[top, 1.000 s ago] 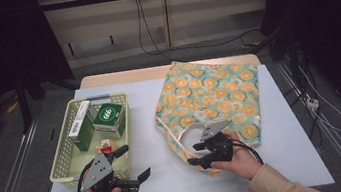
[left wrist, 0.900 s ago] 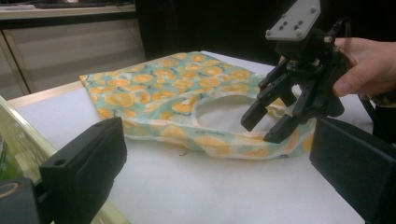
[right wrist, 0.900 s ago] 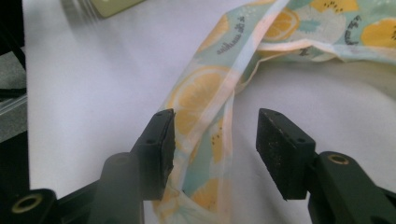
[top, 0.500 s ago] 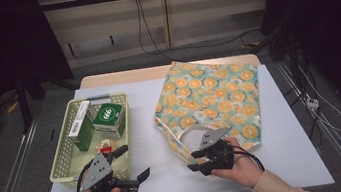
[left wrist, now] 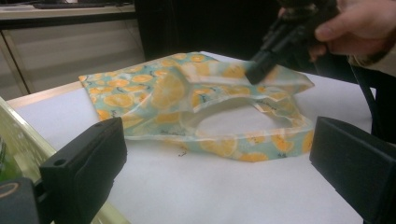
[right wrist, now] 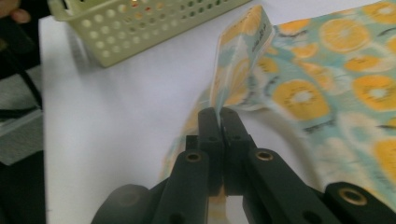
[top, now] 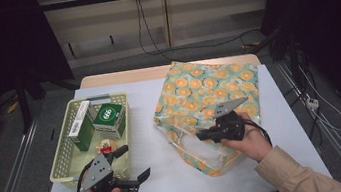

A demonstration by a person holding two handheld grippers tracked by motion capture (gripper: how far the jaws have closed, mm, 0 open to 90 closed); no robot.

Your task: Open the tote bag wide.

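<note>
Right claw (right wrist: pixel 219 116) just closed, lifting thin orange-print bag (top: pixel 210 105) edge | pinching it | left claw (top: pixel 130 163) spread

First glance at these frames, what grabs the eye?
The orange-slice print bag lies flat on the right half of the table; the right gripper has just closed its fingers on the bag's handle strap and lifts it. At left stands a pale yellow basket with green boxes; the left gripper hovers open in front of it.
</note>
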